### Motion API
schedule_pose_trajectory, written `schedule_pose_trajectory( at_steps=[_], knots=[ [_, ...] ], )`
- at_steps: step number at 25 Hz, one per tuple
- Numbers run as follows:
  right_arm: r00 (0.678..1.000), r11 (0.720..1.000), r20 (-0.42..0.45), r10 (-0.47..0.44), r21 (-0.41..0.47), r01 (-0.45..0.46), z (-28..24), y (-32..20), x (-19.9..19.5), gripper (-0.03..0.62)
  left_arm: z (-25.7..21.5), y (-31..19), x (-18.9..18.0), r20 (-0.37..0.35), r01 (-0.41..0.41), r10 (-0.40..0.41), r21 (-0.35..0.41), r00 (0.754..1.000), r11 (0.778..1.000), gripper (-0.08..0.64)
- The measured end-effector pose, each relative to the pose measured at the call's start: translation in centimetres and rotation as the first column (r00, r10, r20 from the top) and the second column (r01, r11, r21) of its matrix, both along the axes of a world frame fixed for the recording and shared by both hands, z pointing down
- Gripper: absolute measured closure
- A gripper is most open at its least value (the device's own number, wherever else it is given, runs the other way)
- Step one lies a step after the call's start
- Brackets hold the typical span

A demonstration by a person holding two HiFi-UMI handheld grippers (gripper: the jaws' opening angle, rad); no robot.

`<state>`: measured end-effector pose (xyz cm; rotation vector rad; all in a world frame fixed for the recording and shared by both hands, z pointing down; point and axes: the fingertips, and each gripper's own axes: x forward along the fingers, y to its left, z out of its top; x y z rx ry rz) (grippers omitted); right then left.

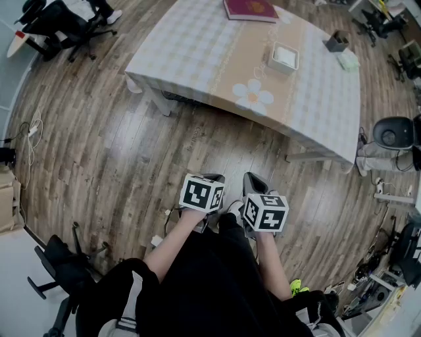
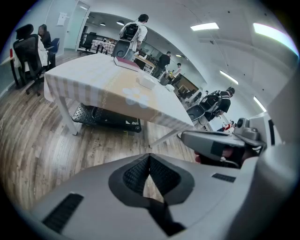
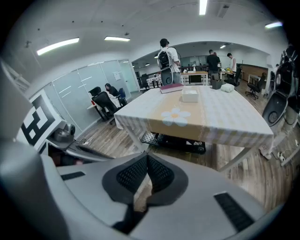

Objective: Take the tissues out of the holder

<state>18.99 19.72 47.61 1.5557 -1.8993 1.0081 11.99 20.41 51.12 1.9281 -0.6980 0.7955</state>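
Observation:
The white tissue holder (image 1: pixel 285 57) stands on the cloth-covered table (image 1: pixel 197 59), well ahead of me; it also shows small in the left gripper view (image 2: pixel 149 82) and the right gripper view (image 3: pixel 190 96). I stand back from the table on the wood floor. My left gripper (image 1: pixel 212 178) and right gripper (image 1: pixel 253 181) hang side by side close to my body, both far short of the table edge. The left gripper's (image 2: pixel 149 157) pads meet with nothing between them. The right gripper (image 3: pixel 147 157) is shut and empty too.
A dark red book (image 1: pixel 250 9), a dark cup (image 1: pixel 337 41) and a pale green item (image 1: pixel 347 60) lie on the table. Office chairs (image 1: pixel 59 26) stand far left and another (image 1: pixel 62 270) near left. A round grey device (image 1: pixel 393 131) and cables sit right. People (image 2: pixel 133 30) stand beyond the table.

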Motion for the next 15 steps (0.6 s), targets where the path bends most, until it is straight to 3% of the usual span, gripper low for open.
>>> schedule_pose_trajectory(
  at_steps=[7, 15],
  knots=[
    [0.998, 0.998, 0.021, 0.053, -0.026, -0.053, 0.6, 5.5, -0.7, 0.578, 0.0, 5.0, -0.8, 0.017, -0.032, 0.032, 0.025, 0.999, 0.999, 0.56],
    [0.984, 0.992, 0.13, 0.122, 0.022, -0.126, 0.4, 17.1, -0.8, 0.578, -0.4, 17.2, 0.0, 0.034, -0.097, 0.096, 0.033, 0.995, 0.995, 0.56]
  ],
)
